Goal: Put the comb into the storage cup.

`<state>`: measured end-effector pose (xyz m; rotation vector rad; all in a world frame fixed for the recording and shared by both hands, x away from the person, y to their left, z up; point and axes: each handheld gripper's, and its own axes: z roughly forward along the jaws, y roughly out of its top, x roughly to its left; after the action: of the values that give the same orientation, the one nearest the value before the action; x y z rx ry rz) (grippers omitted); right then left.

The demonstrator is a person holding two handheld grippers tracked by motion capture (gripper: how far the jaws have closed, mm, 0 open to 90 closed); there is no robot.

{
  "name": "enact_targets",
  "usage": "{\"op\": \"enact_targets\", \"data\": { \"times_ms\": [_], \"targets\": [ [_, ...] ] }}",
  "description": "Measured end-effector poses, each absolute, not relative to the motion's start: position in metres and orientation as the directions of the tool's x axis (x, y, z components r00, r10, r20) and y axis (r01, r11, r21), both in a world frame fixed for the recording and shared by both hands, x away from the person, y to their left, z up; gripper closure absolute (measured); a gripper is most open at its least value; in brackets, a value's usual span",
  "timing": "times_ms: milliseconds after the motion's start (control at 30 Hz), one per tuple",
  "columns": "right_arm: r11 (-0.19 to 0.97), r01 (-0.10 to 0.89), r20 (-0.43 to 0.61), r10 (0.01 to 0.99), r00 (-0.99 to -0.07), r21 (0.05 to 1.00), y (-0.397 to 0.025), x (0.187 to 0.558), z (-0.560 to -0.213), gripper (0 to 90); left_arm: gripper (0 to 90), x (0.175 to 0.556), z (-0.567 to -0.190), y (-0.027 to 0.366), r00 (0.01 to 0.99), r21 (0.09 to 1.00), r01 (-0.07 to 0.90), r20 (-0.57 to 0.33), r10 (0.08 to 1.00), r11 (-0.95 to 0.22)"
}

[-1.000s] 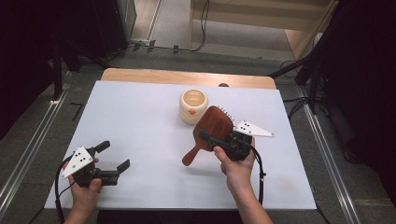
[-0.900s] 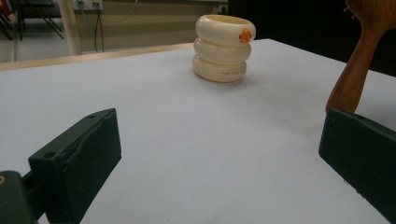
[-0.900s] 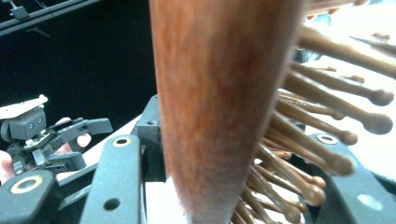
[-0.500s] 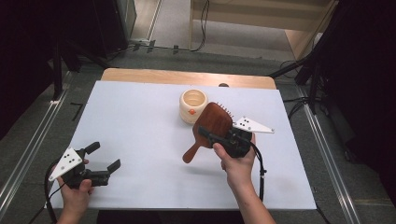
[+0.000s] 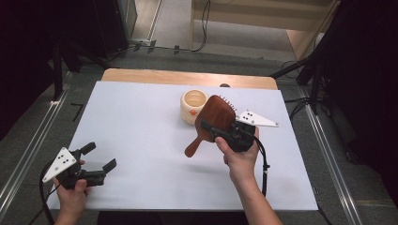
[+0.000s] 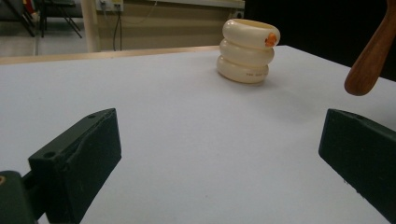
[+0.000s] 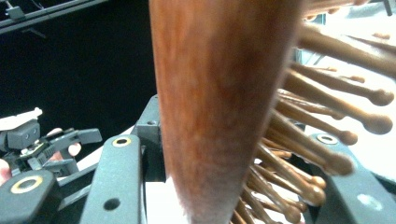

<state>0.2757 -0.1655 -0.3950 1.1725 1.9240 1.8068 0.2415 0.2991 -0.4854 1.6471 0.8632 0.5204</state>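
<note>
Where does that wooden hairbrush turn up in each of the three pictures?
High view: wooden hairbrush right of centre, held above the table in the right tongs.
Left gripper view: its handle end at the right edge.
Right gripper view: its back fills the centre, bristles rightward.
Shared landmark: the cream ringed cup, also in the left gripper view.

The left hand-held gripper (image 5: 99, 158) is now farther from the right hand-held gripper (image 5: 210, 130), drawn back toward the near left corner of the worktop (image 5: 141, 122). The wooden hairbrush (image 5: 213, 117) in the right one sits a little nearer to the cream ringed cup (image 5: 194, 106).
</note>
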Motion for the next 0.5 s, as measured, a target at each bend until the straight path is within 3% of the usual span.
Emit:
{"op": "enact_targets", "data": {
  "times_ms": [500],
  "targets": [
    [-0.101, 0.356, 0.316, 0.718, -0.621, 0.929, -0.173, 0.292, -0.381, 49.4, 0.0, 0.242, -0.487, 0.298, 0.63, 0.959, 0.27, -0.11, 0.769, -0.084]
  ]
}}
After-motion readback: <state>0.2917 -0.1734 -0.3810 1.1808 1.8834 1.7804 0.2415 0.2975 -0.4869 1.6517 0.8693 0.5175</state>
